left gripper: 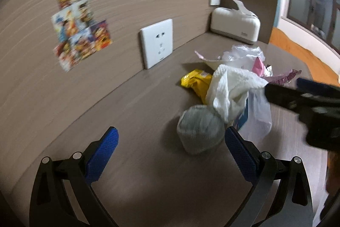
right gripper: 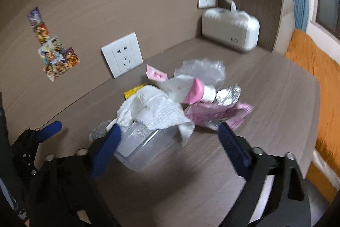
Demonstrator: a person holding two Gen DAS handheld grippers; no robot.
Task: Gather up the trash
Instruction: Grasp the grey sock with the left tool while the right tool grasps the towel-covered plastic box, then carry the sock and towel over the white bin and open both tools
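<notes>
Two grippers hover over a brown wood-grain counter (left gripper: 131, 103) that carries a heap of trash. Left gripper (left gripper: 170, 142): fingers spread wide and grasping nothing, a grey ball-shaped wad (left gripper: 199, 129) lying on the counter between them, nearer the right finger; contact cannot be told. Right gripper (right gripper: 170, 137): fingers released and apart, their tips on either side of a clear plastic box (right gripper: 144, 146) — the left tip seems to be against it, though the blur leaves this uncertain. Crumpled white paper towel (right gripper: 153, 110) drapes over the box. Behind it lie a yellow wrapper (left gripper: 197, 82), a pink-and-white tube (right gripper: 195, 93), a pink foil wrapper (right gripper: 216, 114) and clear plastic film (right gripper: 201, 69). Two wall sockets (right gripper: 122, 54) and some stickers (left gripper: 78, 35) mark the wall; a white tissue box (left gripper: 235, 23) stands in the far corner.
</notes>
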